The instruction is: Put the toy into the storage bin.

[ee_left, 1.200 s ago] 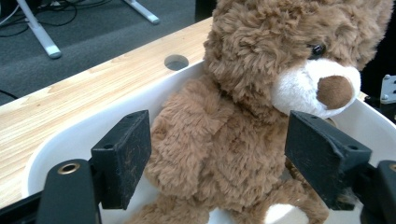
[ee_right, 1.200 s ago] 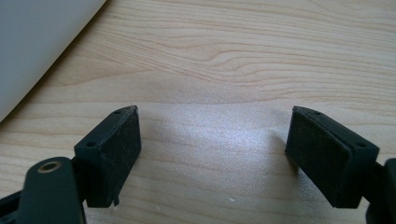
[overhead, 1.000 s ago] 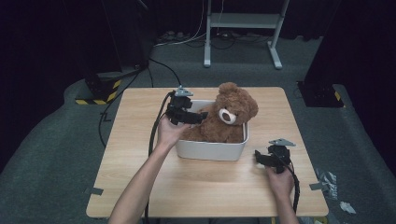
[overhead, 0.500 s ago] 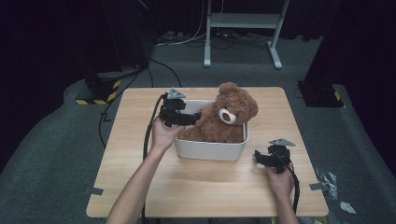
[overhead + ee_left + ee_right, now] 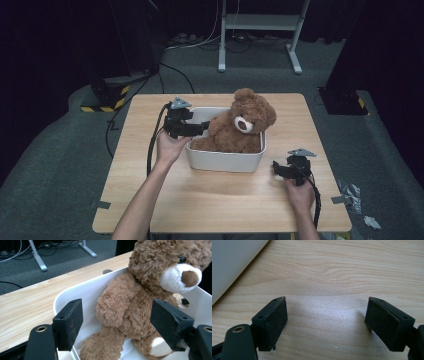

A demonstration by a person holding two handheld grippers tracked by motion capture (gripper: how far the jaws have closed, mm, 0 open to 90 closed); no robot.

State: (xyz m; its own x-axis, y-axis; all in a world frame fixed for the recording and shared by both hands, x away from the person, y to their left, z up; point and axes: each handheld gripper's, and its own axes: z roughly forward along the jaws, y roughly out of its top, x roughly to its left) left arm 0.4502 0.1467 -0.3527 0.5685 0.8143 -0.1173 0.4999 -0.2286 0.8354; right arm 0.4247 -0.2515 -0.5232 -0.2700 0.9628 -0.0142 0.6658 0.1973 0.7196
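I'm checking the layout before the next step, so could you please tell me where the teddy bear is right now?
In the high view the teddy bear sits in the white tub at the table's middle, leaning toward its right end, with the left gripper by its arm.

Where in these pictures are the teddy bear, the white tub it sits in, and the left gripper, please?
teddy bear [image 5: 248, 120]: high view, on its head.
white tub [image 5: 223, 161]: high view, on its near outer wall.
left gripper [image 5: 204, 126]: high view, midway between its fingertips, beside the bear's arm.
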